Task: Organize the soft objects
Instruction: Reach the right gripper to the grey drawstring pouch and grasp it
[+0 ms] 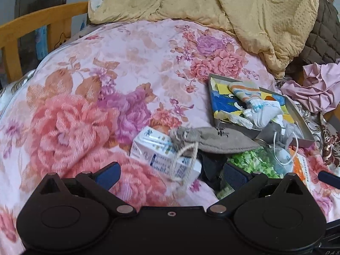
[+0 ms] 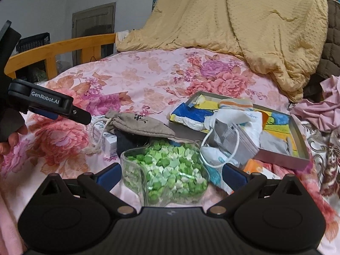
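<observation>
Drawstring pouch [image 1: 214, 141], grey cloth with its gathered neck and cord toward the left gripper [image 1: 170, 175], lies just ahead of that gripper and a little to its right, draped over a white carton [image 1: 157, 152]. Its long axis runs crosswise to the fingers, neck end nearest. From the right gripper [image 2: 170, 175] the pouch [image 2: 140, 124] sits farther off, ahead and to the left, beyond a clear container of green paper stars [image 2: 167, 170] lying between those fingers. So the left looks the nearer one for a pickup. Both grippers hover low over the floral quilt [image 1: 95, 97], fingers spread wide, clasping nothing, angled forward and slightly down.
</observation>
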Tool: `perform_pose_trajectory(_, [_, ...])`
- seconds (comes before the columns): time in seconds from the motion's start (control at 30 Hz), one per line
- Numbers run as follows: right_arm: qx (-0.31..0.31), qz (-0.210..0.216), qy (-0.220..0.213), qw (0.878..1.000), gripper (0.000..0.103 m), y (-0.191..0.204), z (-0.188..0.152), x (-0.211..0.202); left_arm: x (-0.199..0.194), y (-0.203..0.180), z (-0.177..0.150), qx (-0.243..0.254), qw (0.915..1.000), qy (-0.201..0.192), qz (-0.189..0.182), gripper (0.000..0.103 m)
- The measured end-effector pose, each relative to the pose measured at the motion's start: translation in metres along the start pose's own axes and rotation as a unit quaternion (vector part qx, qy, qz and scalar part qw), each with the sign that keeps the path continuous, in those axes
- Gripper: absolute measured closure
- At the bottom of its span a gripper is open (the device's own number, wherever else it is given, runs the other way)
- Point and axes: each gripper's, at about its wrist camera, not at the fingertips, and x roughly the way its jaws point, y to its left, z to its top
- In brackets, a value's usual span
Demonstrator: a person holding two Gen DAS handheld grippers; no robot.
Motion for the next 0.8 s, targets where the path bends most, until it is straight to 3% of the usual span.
perform_pose_trajectory(0.37, [-0.058, -0.004, 0.020, 0.998, 0.000, 0.005, 0.029, 0.050, 0.009, 0.004, 0.008, -0.024, 0.9996, 0.001, -0.016, 0.001])
perform_pose_trajectory(0.8, [-0.116, 0.087, 0.055, 0.988, 0.001, 0.018, 0.079, 0.102, 0.034, 0.036, 0.022, -0.076, 0.9970, -0.003, 0.013, 0.001])
